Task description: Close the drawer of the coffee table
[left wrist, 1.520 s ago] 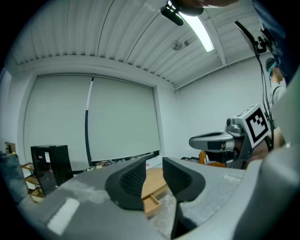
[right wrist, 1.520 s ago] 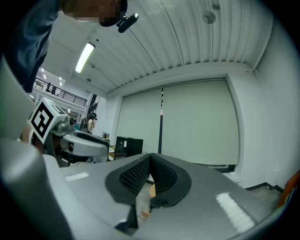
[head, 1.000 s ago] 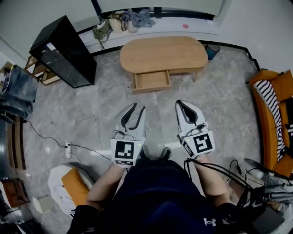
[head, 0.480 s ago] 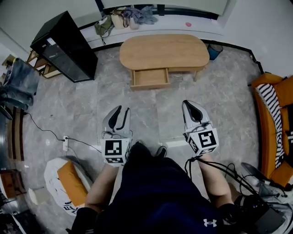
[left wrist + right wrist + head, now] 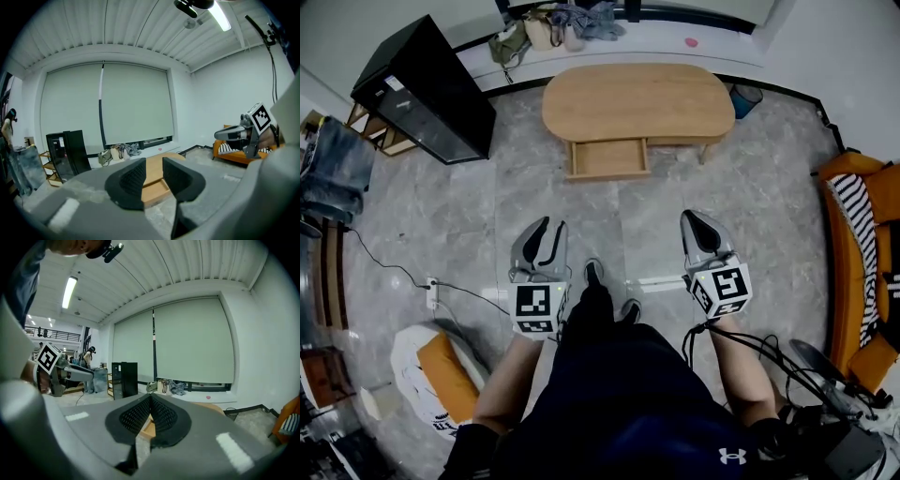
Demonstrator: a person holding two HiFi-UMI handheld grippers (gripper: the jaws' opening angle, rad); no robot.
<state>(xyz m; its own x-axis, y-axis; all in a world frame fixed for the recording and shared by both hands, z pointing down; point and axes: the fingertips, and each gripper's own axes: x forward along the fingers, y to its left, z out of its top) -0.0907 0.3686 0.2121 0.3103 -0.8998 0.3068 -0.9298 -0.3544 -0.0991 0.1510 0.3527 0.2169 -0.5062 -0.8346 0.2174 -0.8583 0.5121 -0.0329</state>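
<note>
An oval wooden coffee table (image 5: 637, 101) stands across the floor ahead of me, and its drawer (image 5: 607, 159) is pulled out toward me. My left gripper (image 5: 546, 232) hangs well short of it, left of the drawer's line, jaws open with nothing between them. In the left gripper view the table (image 5: 154, 169) and drawer show through the gap of the left gripper (image 5: 153, 174). My right gripper (image 5: 698, 223) is shut and empty, off to the right of the drawer. In the right gripper view the right gripper (image 5: 150, 411) hides most of the table.
A black cabinet (image 5: 422, 89) stands left of the table. Bags and clothes (image 5: 562, 23) lie on the ledge behind it. An orange sofa (image 5: 862, 234) is at the right. A cable and power strip (image 5: 431, 292) cross the floor on the left.
Both grippers have sunk and drawn back toward my body, the left one also shifting left. The view has moved slightly toward the table. Jaws unchanged.
</note>
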